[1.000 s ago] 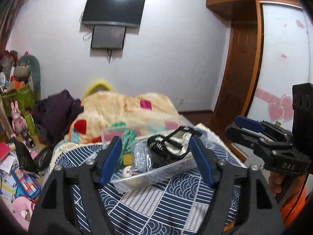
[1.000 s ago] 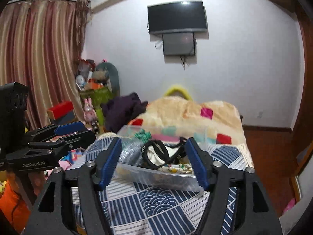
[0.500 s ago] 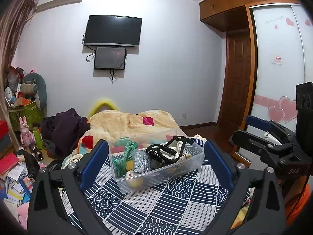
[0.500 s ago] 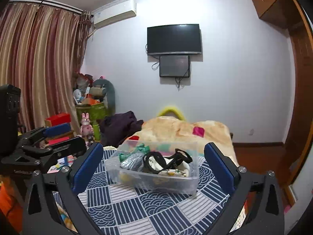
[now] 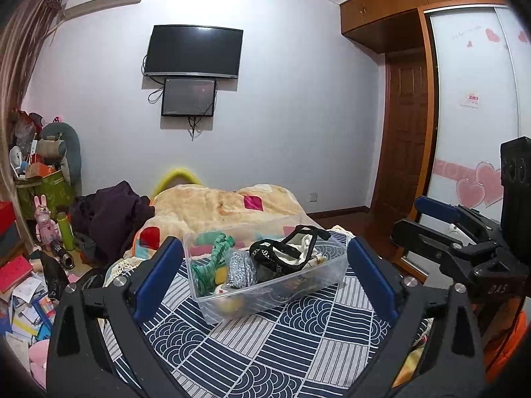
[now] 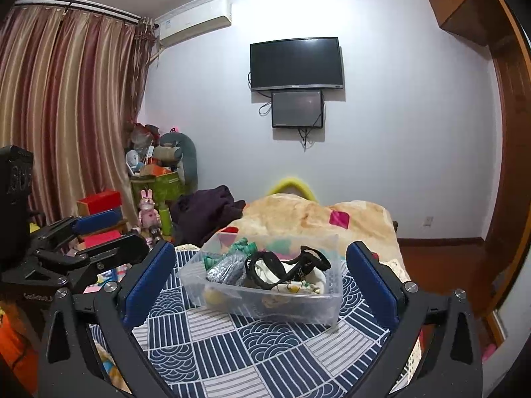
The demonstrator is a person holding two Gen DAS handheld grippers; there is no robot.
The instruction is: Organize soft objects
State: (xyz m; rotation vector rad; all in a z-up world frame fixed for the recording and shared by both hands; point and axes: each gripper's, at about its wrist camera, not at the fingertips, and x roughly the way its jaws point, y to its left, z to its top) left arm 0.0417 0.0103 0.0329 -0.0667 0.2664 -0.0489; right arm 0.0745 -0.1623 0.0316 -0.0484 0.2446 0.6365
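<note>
A clear plastic box [image 5: 318, 280] [image 6: 318, 305] stands on the blue-and-white patterned bedspread [image 5: 272, 351] [image 6: 232, 348]. It holds soft items: a green knit piece [image 5: 215, 258] [image 6: 245, 247], a grey sparkly piece [image 5: 242, 267] [image 6: 225, 268], a black strap garment [image 5: 285, 255] [image 6: 285, 265] and a yellow piece [image 5: 229, 303]. My left gripper [image 5: 265, 282] is open and empty, held back from the box. My right gripper [image 6: 260, 282] is open and empty too. Each gripper shows in the other's view, the right one [image 5: 448, 229] and the left one [image 6: 86, 238].
A beige fleece blanket [image 5: 225, 205] [image 6: 308, 215] and dark clothes [image 5: 113, 212] [image 6: 205, 212] lie behind the box. Toys, boxes and papers [image 5: 30, 278] clutter the floor at left. A wardrobe and door [image 5: 408, 152] stand at right. A TV [image 6: 295, 63] hangs on the wall.
Both grippers have opened wide and pulled back and up from the box, which now looks smaller and farther. The box and its contents stay on the bed.
</note>
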